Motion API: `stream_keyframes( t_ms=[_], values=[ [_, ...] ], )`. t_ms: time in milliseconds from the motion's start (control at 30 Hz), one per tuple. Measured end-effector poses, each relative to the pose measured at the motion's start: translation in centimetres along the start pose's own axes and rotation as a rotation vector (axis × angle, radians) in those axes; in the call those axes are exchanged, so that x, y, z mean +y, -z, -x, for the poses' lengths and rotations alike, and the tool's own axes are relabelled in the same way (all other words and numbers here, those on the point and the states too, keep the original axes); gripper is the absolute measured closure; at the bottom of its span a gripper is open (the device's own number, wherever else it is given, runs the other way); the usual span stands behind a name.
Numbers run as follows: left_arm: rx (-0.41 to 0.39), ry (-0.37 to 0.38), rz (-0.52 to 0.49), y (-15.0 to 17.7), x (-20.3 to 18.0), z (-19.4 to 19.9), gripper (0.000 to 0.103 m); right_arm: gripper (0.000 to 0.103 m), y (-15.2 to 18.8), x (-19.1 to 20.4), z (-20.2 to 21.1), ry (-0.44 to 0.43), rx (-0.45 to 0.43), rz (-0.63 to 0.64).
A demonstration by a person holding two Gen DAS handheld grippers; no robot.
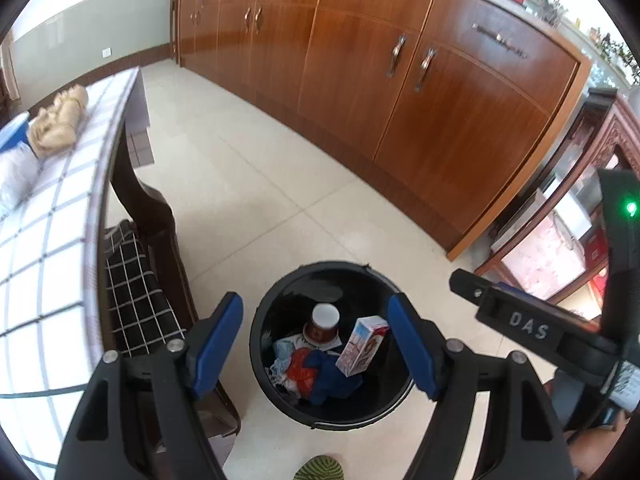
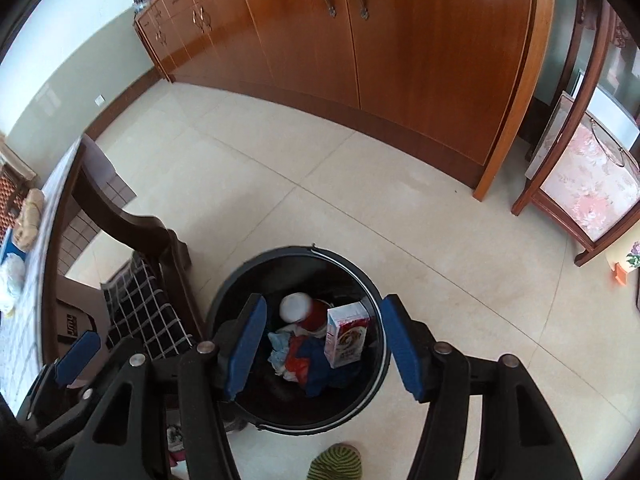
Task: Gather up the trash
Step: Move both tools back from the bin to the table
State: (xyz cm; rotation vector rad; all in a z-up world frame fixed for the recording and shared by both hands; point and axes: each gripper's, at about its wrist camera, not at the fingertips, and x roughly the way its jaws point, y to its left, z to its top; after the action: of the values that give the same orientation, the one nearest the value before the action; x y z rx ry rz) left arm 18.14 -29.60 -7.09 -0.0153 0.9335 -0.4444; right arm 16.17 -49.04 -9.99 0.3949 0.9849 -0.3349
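A black round bin (image 1: 276, 312) (image 2: 240, 280) stands on the tiled floor below both grippers. Inside it lie a pink-and-white carton (image 1: 360, 346) (image 2: 347, 336), a red cup with a white bottom (image 1: 323, 324) (image 2: 304, 312) and crumpled blue, red and white wrappers (image 1: 308, 372) (image 2: 300, 364). My left gripper (image 1: 316, 344) hangs above the bin, open, with nothing between its blue pads. My right gripper (image 2: 324, 344) hovers over the bin too, open and empty. On the table at the left lie a tan crumpled bag (image 1: 60, 120) (image 2: 30, 216) and a white plastic bag (image 1: 14, 176) (image 2: 10, 280).
A table with a white checked cloth (image 1: 44, 280) sits at the left, a dark wooden chair with a black checked cushion (image 1: 136, 292) (image 2: 148, 312) beside the bin. Long wooden cabinets (image 1: 400, 80) (image 2: 360, 60) line the far side. A green striped slipper (image 1: 320, 469) (image 2: 336, 464) shows at the bottom edge.
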Motion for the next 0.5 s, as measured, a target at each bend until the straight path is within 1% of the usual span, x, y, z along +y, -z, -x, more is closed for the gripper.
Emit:
stream_keyframes(
  t_ms=[100, 200, 367, 500],
  values=[
    [-0.041, 0.001, 0.003, -0.4, 0.6, 1.8, 0.026, 0.041, 0.1, 0.6, 1.4, -0.034, -0.051, -0.004],
    [-0.09, -0.018, -0.004, -0.8, 1.6, 3.7, 0.026, 0.041, 0.3, 1.6, 2.5, -0.073, -0.097, 0.004],
    [-0.167, -0.088, 0.02, -1.3, 4.9, 6.5, 0.026, 0.041, 0.8, 4.3, 3.5, -0.121, -0.131, 0.045],
    [-0.196, -0.152, 0.067, -1.4, 8.5, 7.9, 0.026, 0.041, 1.0, 7.2, 4.1, -0.157, -0.158, 0.097]
  ],
)
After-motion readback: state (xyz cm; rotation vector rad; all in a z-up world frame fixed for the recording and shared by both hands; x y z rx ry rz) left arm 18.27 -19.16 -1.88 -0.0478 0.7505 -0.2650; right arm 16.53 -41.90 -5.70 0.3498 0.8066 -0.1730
